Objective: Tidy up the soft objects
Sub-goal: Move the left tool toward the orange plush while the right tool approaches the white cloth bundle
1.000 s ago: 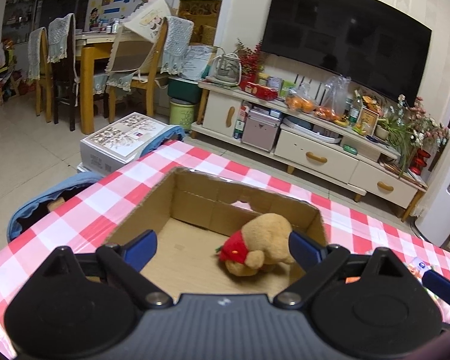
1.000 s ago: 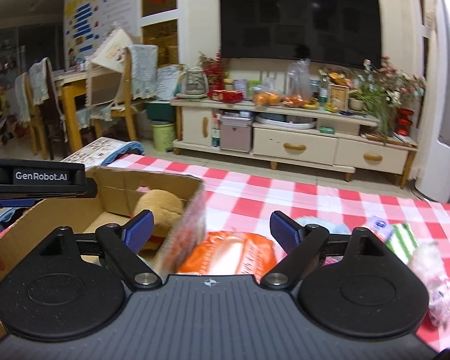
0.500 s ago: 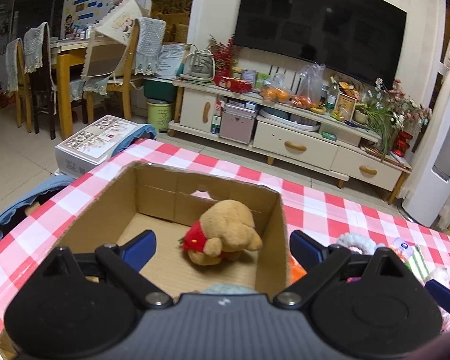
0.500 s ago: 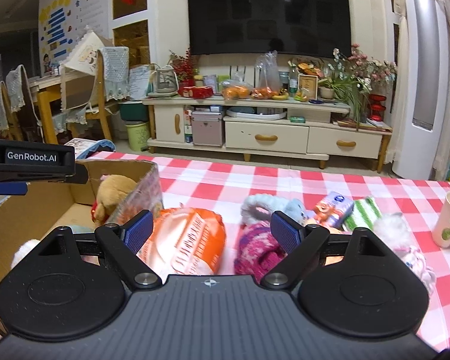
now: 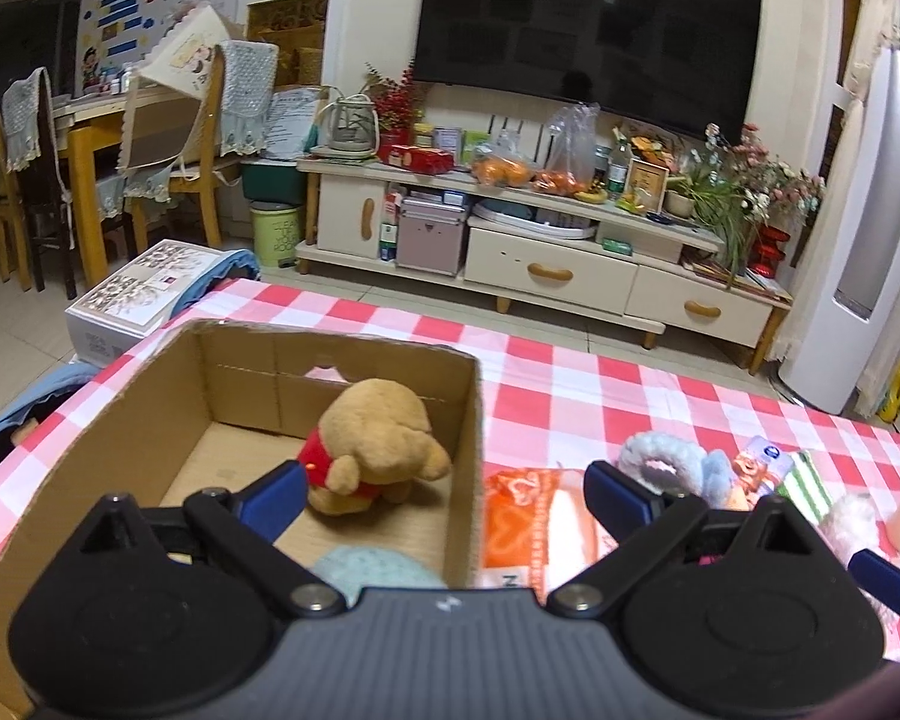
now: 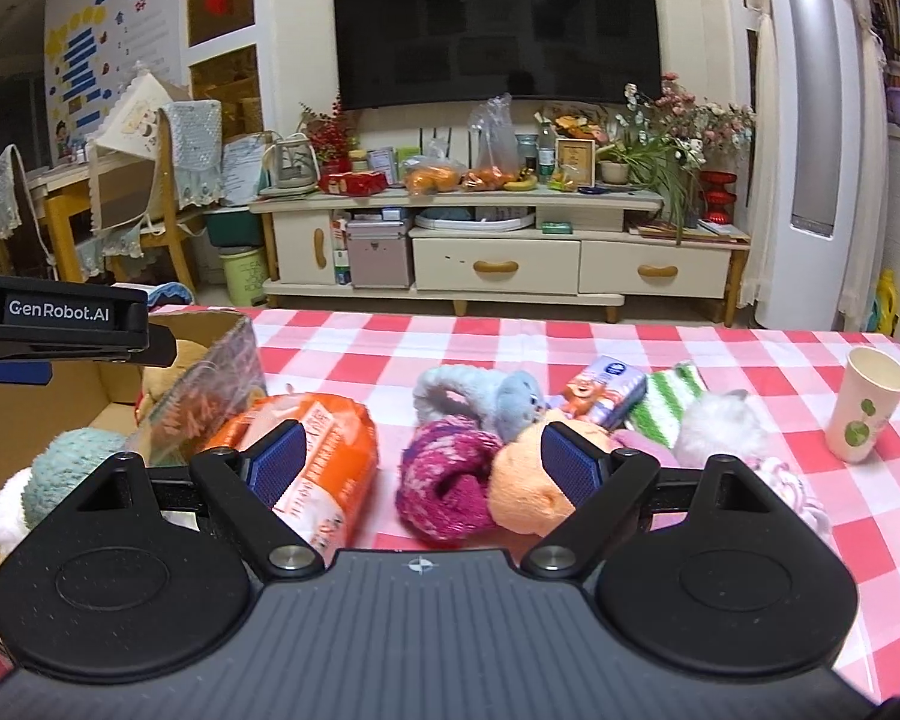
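While both the left hand-held gripper and the right hand-held gripper stood open and empty, the right should centre on the sock ahead before closing.

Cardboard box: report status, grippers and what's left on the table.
Left gripper open, empty, jaws just widened. Right gripper open, empty. Cardboard box holds teddy bear. Magenta knit hat not yet boxed; orange packet lies against box wall.
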